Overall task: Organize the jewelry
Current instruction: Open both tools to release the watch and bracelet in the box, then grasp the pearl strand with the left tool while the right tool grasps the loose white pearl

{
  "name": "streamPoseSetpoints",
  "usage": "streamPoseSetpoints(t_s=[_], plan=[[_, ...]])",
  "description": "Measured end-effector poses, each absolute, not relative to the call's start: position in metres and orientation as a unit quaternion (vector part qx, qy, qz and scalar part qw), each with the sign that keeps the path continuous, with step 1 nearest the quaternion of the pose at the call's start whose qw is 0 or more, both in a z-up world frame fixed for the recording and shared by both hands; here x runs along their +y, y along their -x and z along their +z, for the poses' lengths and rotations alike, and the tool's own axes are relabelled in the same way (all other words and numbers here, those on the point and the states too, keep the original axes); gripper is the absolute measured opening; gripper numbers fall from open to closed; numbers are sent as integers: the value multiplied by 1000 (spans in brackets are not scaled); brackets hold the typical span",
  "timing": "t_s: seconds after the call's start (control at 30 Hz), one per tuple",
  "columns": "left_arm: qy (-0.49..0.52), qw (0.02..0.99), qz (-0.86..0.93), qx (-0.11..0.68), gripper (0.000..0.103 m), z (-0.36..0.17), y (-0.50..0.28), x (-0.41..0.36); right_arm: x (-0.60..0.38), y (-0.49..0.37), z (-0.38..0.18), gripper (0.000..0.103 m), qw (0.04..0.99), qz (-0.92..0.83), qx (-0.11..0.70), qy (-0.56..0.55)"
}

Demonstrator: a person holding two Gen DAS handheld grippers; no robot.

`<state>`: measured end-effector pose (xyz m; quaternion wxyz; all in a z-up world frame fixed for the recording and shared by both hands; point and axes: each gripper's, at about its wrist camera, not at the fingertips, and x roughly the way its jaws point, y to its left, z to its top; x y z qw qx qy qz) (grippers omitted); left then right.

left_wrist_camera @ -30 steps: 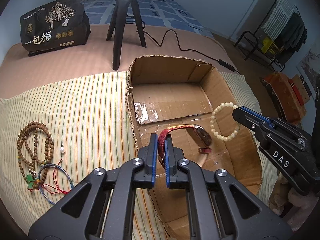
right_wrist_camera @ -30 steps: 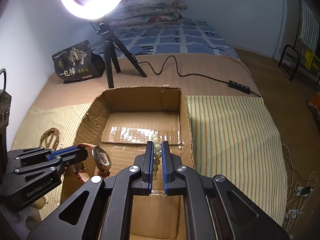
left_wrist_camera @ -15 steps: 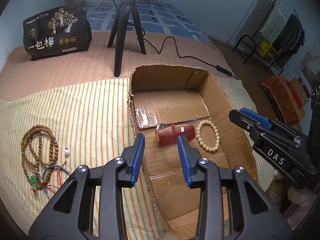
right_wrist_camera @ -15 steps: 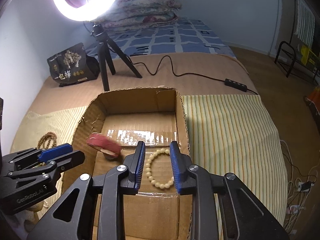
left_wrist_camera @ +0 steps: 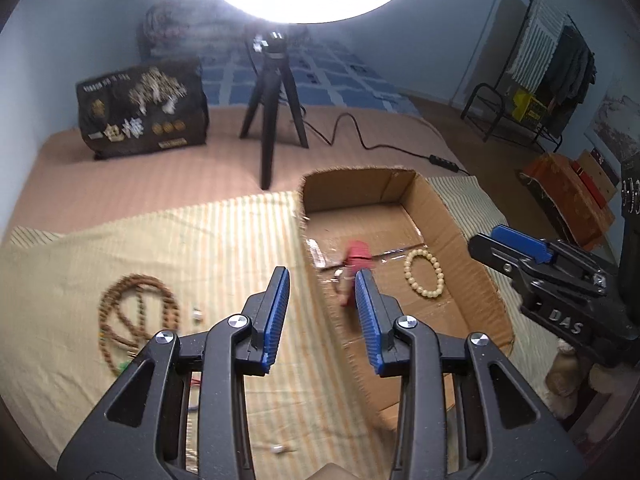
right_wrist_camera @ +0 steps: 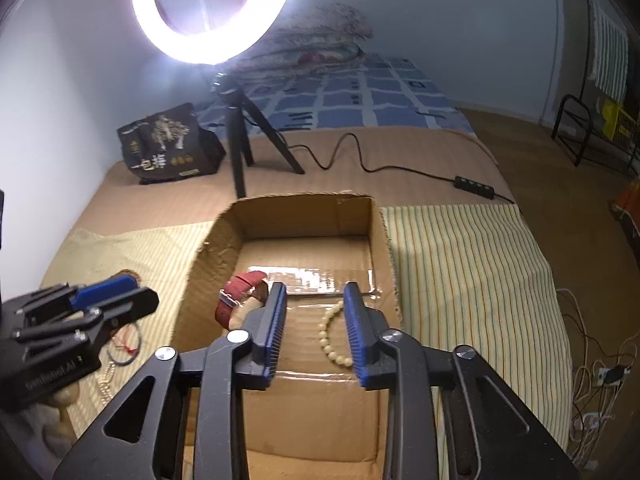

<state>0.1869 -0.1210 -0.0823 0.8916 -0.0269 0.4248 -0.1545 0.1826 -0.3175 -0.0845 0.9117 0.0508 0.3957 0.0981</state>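
A second ago both tongs were clamped; now the left tongs (left_wrist_camera: 322,294) stand apart and empty, the right tongs (right_wrist_camera: 314,308) are opening, and the watch (right_wrist_camera: 236,300) and bead bracelet (left_wrist_camera: 425,272) lie inside the cardboard box (right_wrist_camera: 304,210). The wooden necklace (left_wrist_camera: 134,312) waits on the bed, near its left edge.

Your right gripper (right_wrist_camera: 314,320), bottom centre: jaws opening, nothing pinched, over the cardboard box (right_wrist_camera: 384,240) at centre. Inside the box: red-strapped watch (right_wrist_camera: 236,300) left of your fingers, cream bead bracelet (right_wrist_camera: 332,344) between them on the floor. Your left gripper (right_wrist_camera: 116,300), lower left, above striped cloth (right_wrist_camera: 460,272). Ring light (right_wrist_camera: 212,8), upper left.
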Motion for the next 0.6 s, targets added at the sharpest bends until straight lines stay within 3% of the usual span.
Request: streamPoseSetpoints(t_s=[0.3, 0.6], plan=[[33, 903, -122, 411, 34, -65, -164, -45, -289, -144, -61, 44, 917, 151, 365, -52], [41, 894, -92, 437, 34, -82, -139, 13, -241, -105, -66, 44, 906, 210, 367, -23]])
